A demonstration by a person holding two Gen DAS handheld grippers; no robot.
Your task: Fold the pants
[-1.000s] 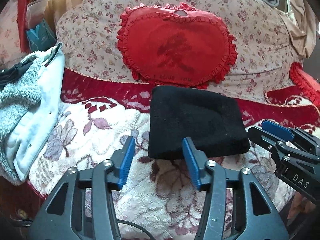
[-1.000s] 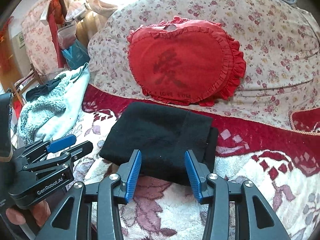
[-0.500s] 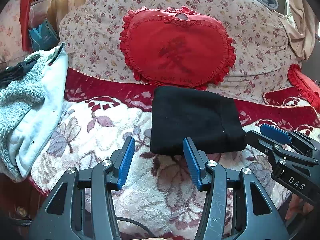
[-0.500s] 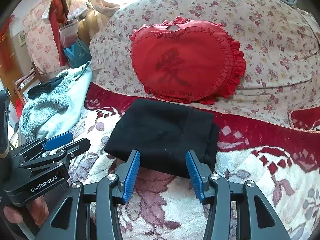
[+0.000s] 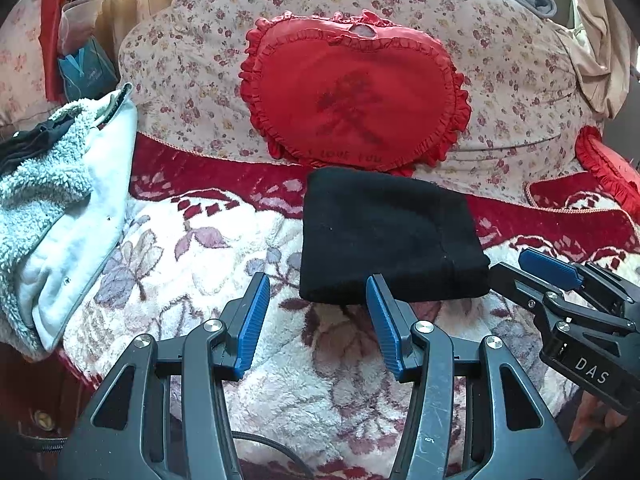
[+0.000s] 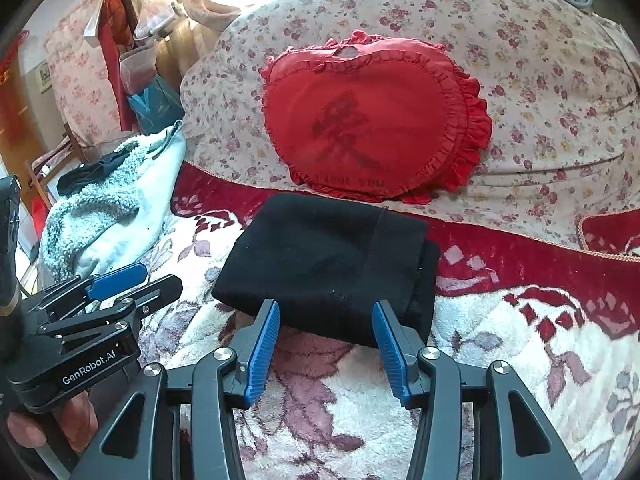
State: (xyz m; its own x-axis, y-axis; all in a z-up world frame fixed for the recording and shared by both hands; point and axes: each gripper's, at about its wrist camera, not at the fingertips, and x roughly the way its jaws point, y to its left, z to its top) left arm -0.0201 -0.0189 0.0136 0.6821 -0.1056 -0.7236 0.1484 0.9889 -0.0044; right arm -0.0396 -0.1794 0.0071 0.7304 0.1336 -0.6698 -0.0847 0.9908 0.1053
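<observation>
The black pants (image 5: pixel 384 236) lie folded into a compact square on the floral blanket (image 5: pixel 192 272), in front of the red heart pillow (image 5: pixel 352 92). They also show in the right wrist view (image 6: pixel 328 264). My left gripper (image 5: pixel 316 292) is open and empty, just short of the pants' near left edge. My right gripper (image 6: pixel 326 312) is open and empty at the pants' near edge. The right gripper also shows at the right of the left wrist view (image 5: pixel 536 276), and the left gripper shows at the left of the right wrist view (image 6: pixel 132 284).
A light blue fleece garment (image 5: pixel 52 208) is piled at the left of the bed, also seen in the right wrist view (image 6: pixel 112 200). A flowered quilt roll (image 5: pixel 520 80) lies behind the heart pillow. A second red pillow (image 5: pixel 608 176) sits at the far right.
Both grippers have drawn back a little from the folded pants and stayed open. The pants have not moved.
</observation>
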